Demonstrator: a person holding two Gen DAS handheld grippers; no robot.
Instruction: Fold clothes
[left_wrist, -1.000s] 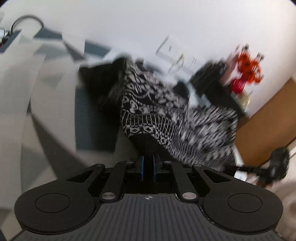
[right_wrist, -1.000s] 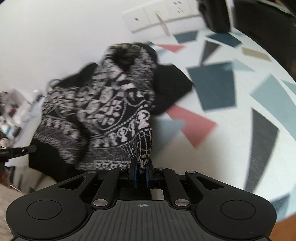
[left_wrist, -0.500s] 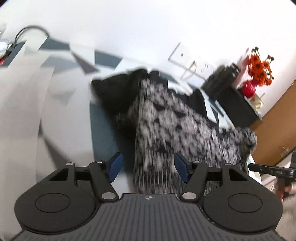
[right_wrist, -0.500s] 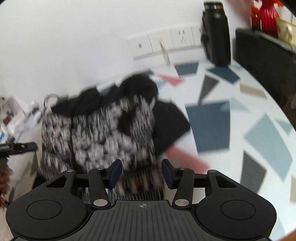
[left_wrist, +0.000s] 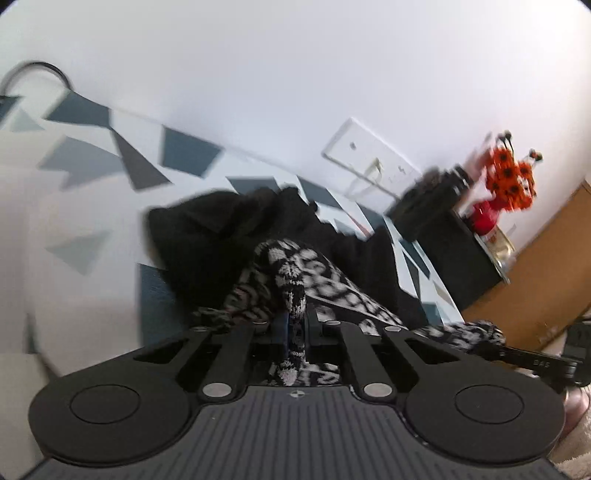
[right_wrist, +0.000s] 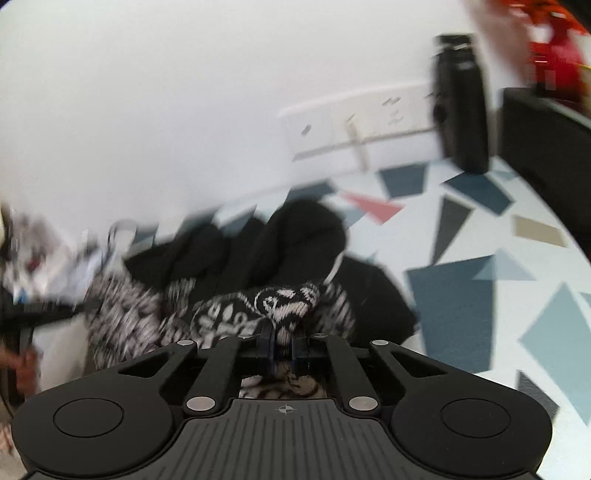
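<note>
- The left gripper (left_wrist: 295, 325), black with blue-edged pads and a ribbed grey body, has its jaws drawn almost together on a bunched fold of the black-and-white patterned knit garment (left_wrist: 314, 273); the cloth fills the narrow gap and spills back behind the pads.
- The right gripper (right_wrist: 282, 345), of the same make, is likewise pinched nearly closed on another thick fold of that knit, whose white woven motifs show just ahead of the pads.
- No brand or lettering can be read on either gripper; a small crosshair mark sits on each body.
- The garment lies crumpled on the white tabletop with blue, grey and red angular patches (right_wrist: 461, 295), patterned part nearest the grippers, plain black part heaped behind; its long axis cannot be told.
- Behind it, a white socket strip (right_wrist: 362, 125) on the white wall; its markings are blurred.
- Farther right, a tall black cylindrical flask (right_wrist: 461, 107), a black box (left_wrist: 461, 262) and orange flowers in a red vase (left_wrist: 506, 184).
</note>
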